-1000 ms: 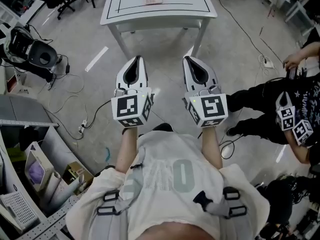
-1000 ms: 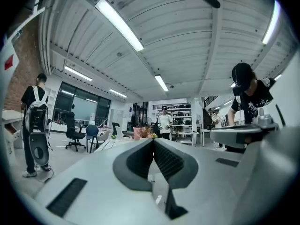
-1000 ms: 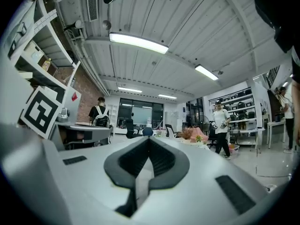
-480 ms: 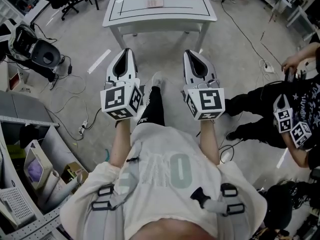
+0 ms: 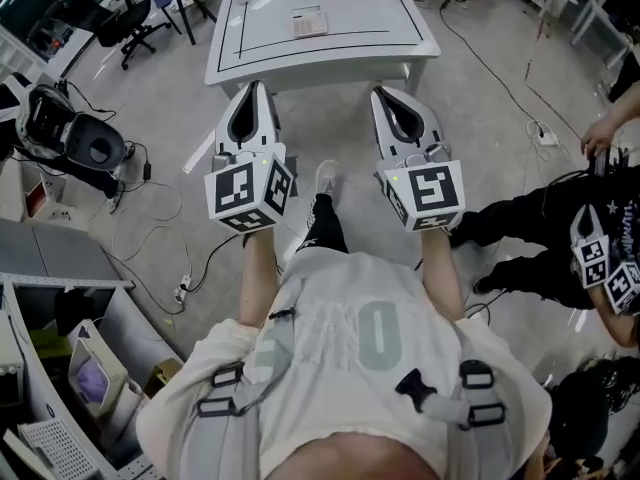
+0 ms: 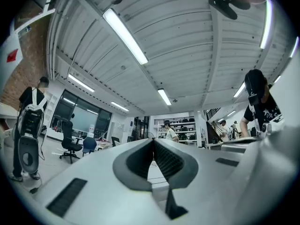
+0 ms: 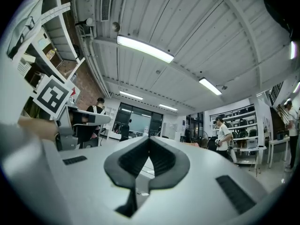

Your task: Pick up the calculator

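The grey, smooth floor (image 5: 480, 98) fills most of the head view. Against it the white table (image 5: 370, 18) at 12 o'clock now sits lower and nearer than a second ago. Its flat rectangular top carries a thin black outline, and its near edge now lies just beyond both gripper tips instead of well apart from them. The wearer's pale vest (image 5: 350, 348) with black buckled straps has slid down toward 6 o'clock. A black trouser leg with a white shoe (image 5: 326, 178) now shows between the two forearms.

The left gripper (image 5: 251, 88) at 11 o'clock and the right gripper (image 5: 388, 92) at 1 o'clock have both moved up the frame toward the table. Each is a glossy white wedge-shaped shell with a marker cube at its back end.

In its own view the left gripper (image 6: 153, 140) has dark ribbed pads pressed together at the tip, with a teardrop gap behind them and nothing pinched. The right gripper (image 7: 149, 138) is likewise closed and empty.

The calculator (image 5: 308, 23), a small pale slab with rows of keys, lies flat on the table's far half at 12 o'clock, well apart from both grippers.
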`<state>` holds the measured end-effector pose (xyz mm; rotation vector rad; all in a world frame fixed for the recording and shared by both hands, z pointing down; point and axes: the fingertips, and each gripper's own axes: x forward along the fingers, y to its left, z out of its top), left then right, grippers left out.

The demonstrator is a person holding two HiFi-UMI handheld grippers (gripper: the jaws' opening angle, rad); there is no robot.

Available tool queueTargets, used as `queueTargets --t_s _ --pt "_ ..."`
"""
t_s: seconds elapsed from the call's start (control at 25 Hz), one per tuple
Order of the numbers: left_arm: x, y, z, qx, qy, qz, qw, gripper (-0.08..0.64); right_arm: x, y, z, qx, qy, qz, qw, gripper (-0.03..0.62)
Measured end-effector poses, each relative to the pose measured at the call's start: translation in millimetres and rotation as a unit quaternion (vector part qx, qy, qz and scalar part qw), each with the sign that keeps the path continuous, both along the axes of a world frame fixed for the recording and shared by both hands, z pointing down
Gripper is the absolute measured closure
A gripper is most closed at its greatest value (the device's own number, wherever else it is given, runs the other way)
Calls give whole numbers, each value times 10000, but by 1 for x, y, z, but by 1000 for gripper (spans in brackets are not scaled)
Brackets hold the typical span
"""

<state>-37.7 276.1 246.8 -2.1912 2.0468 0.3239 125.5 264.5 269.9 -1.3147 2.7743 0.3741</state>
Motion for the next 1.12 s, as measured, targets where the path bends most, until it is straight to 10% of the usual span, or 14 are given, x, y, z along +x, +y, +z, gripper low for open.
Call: queueTargets --t_s 0.72,1.12 --pt "-108 -377 -16 -141 1 421 9990 538 -116 -365 -14 -272 177 476 9983 591" --pt "-140 -459 -10 -285 13 531 9982 538 -152 -465 -22 -442 24 725 9964 589"
